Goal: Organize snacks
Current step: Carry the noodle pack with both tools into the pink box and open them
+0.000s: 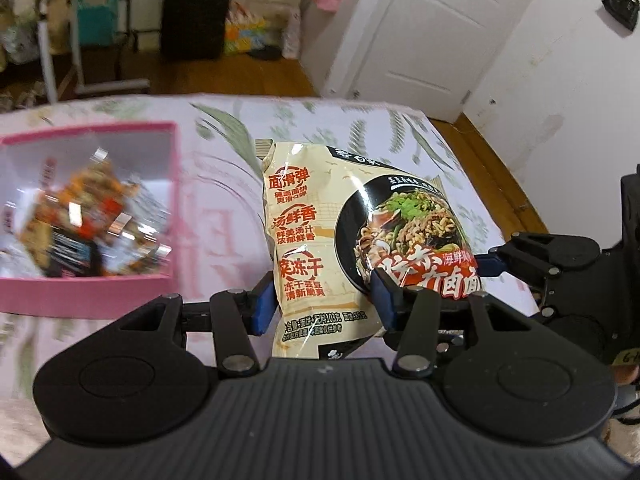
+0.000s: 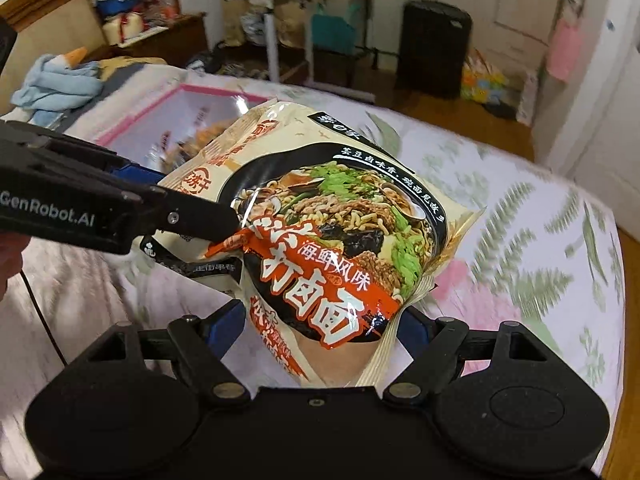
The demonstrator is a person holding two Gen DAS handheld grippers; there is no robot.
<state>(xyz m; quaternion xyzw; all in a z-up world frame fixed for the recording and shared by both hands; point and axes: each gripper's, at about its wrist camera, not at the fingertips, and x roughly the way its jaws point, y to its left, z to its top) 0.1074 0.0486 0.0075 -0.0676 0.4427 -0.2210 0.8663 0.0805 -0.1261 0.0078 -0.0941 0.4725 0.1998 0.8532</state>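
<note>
A cream and black instant noodle packet (image 1: 352,236) is held above the bed by both grippers. My left gripper (image 1: 324,300) is shut on the packet's near left part, blue pads pressing its sides. My right gripper (image 2: 320,324) is shut on the packet's (image 2: 340,232) near end. In the left wrist view the right gripper (image 1: 500,260) reaches in from the right; in the right wrist view the left gripper (image 2: 188,216) reaches in from the left. A pink box (image 1: 172,208) with several snack packs lies on the bed at left, also seen behind the packet (image 2: 188,92).
The bed has a white sheet (image 2: 520,248) with green leaf print. A blue towel (image 2: 56,84) lies at its far left. Beyond the bed are a wooden floor, a black suitcase (image 1: 196,12), a white rack (image 1: 80,60) and a white door (image 1: 432,28).
</note>
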